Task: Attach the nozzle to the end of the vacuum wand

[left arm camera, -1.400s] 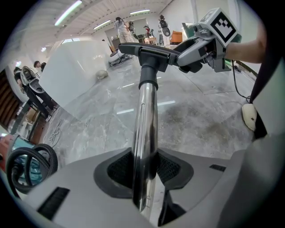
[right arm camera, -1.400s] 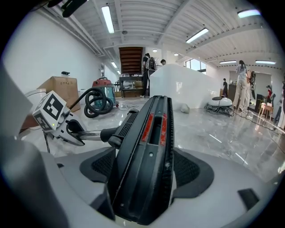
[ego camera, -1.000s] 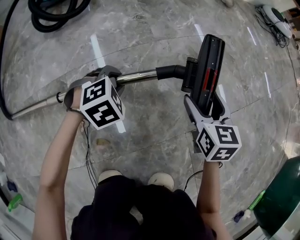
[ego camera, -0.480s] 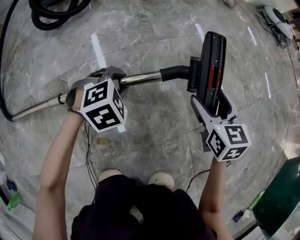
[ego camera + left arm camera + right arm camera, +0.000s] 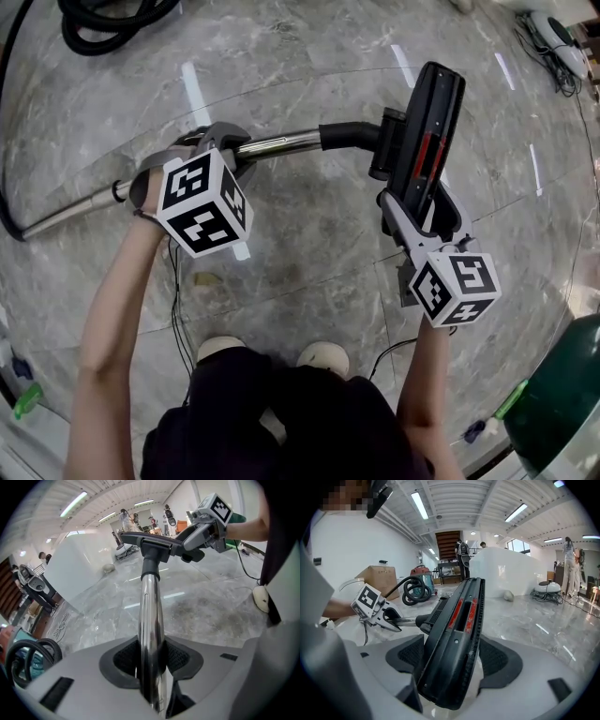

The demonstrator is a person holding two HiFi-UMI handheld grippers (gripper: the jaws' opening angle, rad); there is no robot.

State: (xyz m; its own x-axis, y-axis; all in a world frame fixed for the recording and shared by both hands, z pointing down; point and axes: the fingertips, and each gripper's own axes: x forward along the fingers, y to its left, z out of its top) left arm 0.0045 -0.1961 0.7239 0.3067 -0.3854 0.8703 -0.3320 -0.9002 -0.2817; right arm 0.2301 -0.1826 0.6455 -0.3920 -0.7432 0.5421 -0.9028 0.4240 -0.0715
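The grey marble floor (image 5: pixel 309 244) spreads out under everything, with a black hose (image 5: pixel 103 33) coiled at its far edge. Across it, held up off the stone, runs the chrome vacuum wand (image 5: pixel 281 144). The left gripper (image 5: pixel 220 141) is clamped narrowly round the tube, with both pads against the metal. At the wand's right end the black neck of the nozzle (image 5: pixel 431 131) meets the tube (the red strips on its underside face up). The right gripper (image 5: pixel 419 208) stands wide with the nozzle's near end between its jaws, which have just been closing and press against both sides.
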